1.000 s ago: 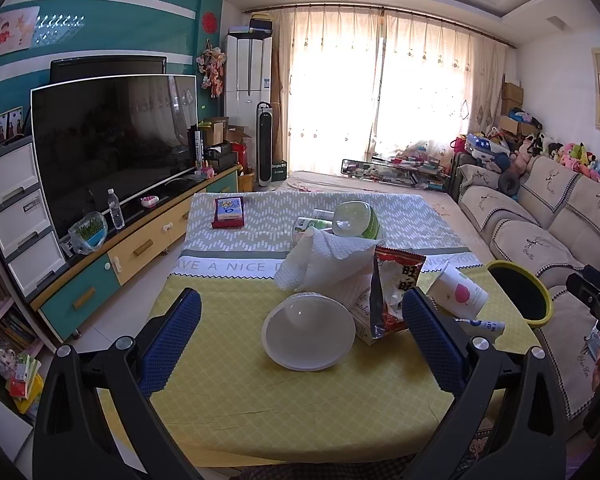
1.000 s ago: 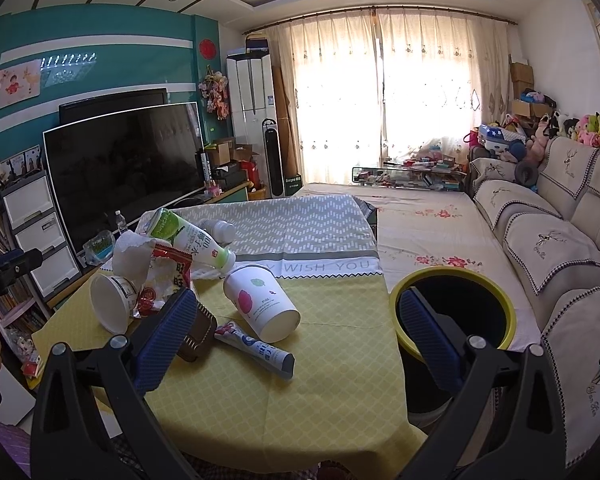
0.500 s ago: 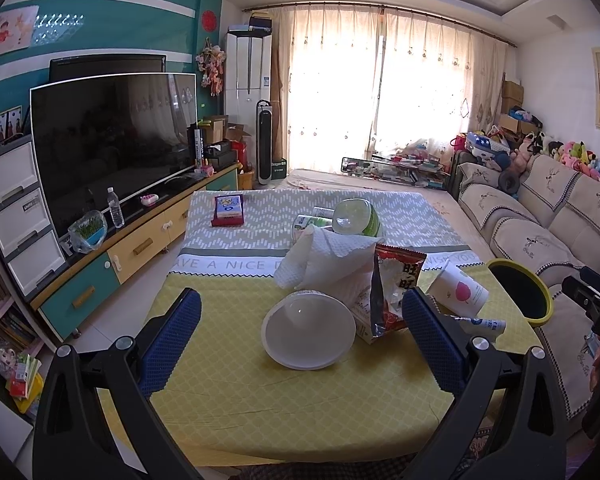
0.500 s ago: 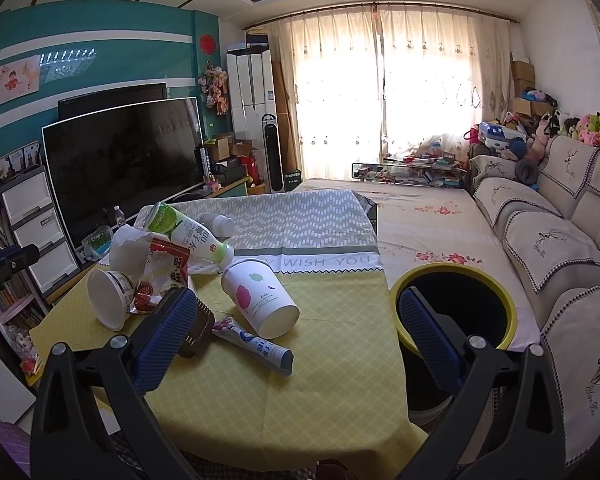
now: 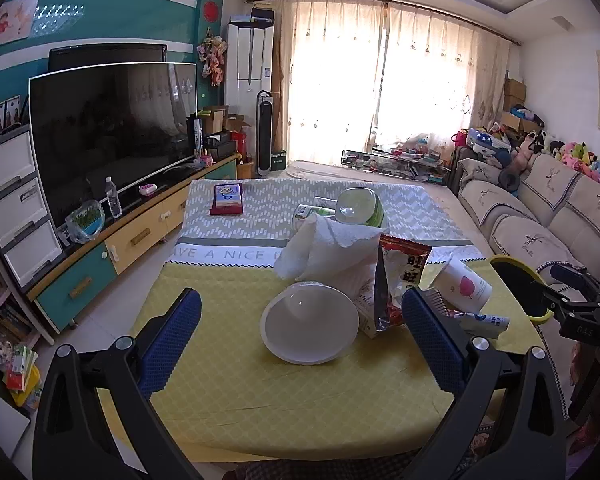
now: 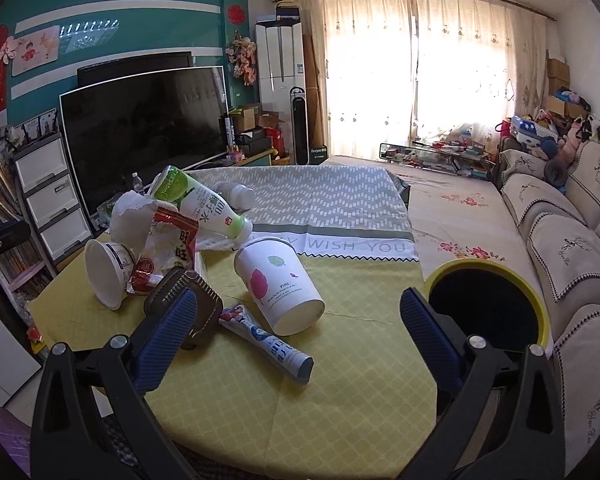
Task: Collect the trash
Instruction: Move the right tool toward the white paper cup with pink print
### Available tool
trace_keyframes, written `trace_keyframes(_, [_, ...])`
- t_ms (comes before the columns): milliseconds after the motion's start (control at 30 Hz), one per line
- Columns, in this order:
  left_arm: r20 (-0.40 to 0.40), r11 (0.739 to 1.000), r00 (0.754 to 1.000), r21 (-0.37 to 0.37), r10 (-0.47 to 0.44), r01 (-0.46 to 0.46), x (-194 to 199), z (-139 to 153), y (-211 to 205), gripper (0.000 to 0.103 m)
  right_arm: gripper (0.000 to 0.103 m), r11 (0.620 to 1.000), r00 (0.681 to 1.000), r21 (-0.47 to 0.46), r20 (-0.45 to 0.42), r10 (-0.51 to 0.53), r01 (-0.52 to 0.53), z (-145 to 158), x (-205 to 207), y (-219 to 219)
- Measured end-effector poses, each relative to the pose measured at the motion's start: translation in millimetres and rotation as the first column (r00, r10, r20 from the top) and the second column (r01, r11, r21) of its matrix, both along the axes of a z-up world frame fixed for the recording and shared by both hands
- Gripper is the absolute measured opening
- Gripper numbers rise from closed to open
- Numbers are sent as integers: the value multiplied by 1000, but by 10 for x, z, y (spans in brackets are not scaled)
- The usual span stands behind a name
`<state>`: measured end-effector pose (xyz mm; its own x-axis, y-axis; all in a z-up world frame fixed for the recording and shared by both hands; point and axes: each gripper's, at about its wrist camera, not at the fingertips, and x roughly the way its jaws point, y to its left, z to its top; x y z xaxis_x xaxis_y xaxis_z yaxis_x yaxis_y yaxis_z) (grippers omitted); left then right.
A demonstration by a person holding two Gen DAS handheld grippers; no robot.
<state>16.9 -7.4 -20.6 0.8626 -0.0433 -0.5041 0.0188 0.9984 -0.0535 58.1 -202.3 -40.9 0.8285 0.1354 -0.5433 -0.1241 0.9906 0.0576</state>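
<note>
Trash [image 5: 340, 264] heaped on table [image 5: 228, 392] — both grippers' jaws spread, empty.

My tablecloth [image 5: 228, 254] reads "HAVE A NICE D…" on its white band from my left cam, and "WISH YOU" from the right one. The green bottle [image 6: 204, 208] says "100", and the paper cup [image 6: 278, 284] has a tiny "FINE".

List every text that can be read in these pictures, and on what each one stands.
"HAVE A NICE D…", partly hidden: tablecloth
"WISH YOU": tablecloth, right wrist view
"100": bottle
"FINE": cup
Snack bag, tube, red box: print too small to read.
</note>
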Motion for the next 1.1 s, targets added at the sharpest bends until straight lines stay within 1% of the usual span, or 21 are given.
trace_keyframes(133, [-19, 1000, 1000, -9, 4, -5, 57, -58, 16, 99, 97, 999, 999, -2, -28, 40, -40, -63, 223, 37])
trace_keyframes(267, [-38, 1000, 999, -15, 7, -7, 113, -130, 14, 99, 93, 996, 992, -3, -90, 91, -92, -142, 477, 98])
trace_keyframes(400, [-53, 1000, 999, -15, 6, -7, 165, -192, -2, 99, 87, 990, 977, -34, -171, 127, -135, -290, 763, 175])
trace_keyframes(500, [-65, 1000, 998, -17, 8, -9, 207, -238, 2, 99, 87, 988, 961, -35, -239, 140, -153, -424, 963, 182])
trace_keyframes(633, [-77, 1000, 997, -17, 9, -10, 256, -289, 4, 99, 86, 987, 946, -21, -289, 147, -160, -539, 1130, 174])
trace_keyframes(700, [-84, 1000, 996, -18, 8, -10, 281, -311, 2, 99, 81, 985, 936, -6, -312, 164, -174, -582, 1181, 171])
trace_keyframes(733, [-87, 1000, 996, -19, 7, -9, 291, -323, -1, 99, 79, 984, 932, -1, -320, 168, -178, -601, 1203, 172])
trace_keyframes(800, [-91, 1000, 996, -17, 5, -6, 309, -343, -19, 99, 67, 984, 928, 3, -333, 170, -180, -633, 1237, 174])
trace_keyframes(833, [-93, 1000, 996, -17, 3, -5, 317, -355, -30, 99, 64, 983, 925, 6, -337, 173, -182, -647, 1259, 168])
trace_keyframes(967, [-98, 1000, 995, -16, -1, -1, 327, -386, -51, 99, 62, 984, 928, 10, -331, 173, -179, -630, 1260, 178])
trace_keyframes(1100, [-100, 1000, 995, -16, -3, 1, 327, -392, -58, 99, 62, 985, 936, 33, -307, 171, -169, -572, 1219, 146])
